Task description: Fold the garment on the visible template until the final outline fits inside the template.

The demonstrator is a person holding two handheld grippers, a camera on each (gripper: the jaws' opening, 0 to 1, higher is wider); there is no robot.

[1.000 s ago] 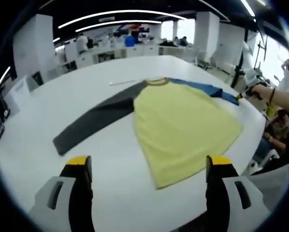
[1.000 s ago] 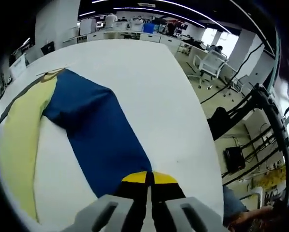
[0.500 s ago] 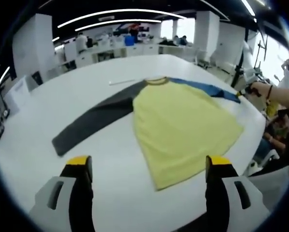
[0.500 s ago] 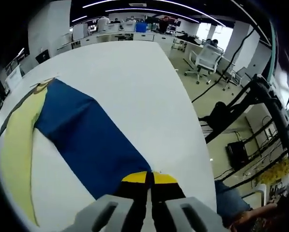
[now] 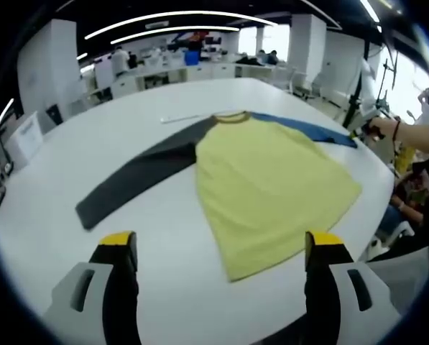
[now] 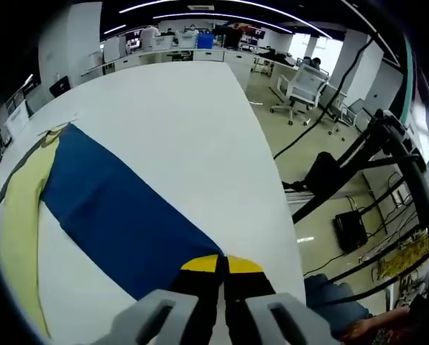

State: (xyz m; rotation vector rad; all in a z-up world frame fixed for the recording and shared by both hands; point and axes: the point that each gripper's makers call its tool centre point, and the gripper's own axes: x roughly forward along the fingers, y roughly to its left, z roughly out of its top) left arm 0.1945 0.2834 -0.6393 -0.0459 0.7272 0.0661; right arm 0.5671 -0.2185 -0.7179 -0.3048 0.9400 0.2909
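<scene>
The right gripper (image 6: 223, 264) has its jaws clamped on the cuff of the blue sleeve (image 6: 121, 212), stretched over the white table (image 6: 192, 115). The left gripper (image 5: 221, 248) hangs wide open and empty, short of the yellow long-sleeved shirt (image 5: 268, 183) lying flat; its grey sleeve (image 5: 139, 172) is outspread, so folding looks barely begun

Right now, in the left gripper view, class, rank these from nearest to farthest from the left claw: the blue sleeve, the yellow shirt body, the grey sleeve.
1. Yellow shirt body: just ahead of the left claw, towards the right.
2. Grey sleeve: ahead, on the left.
3. Blue sleeve: far right, its end held in the right claw.
</scene>
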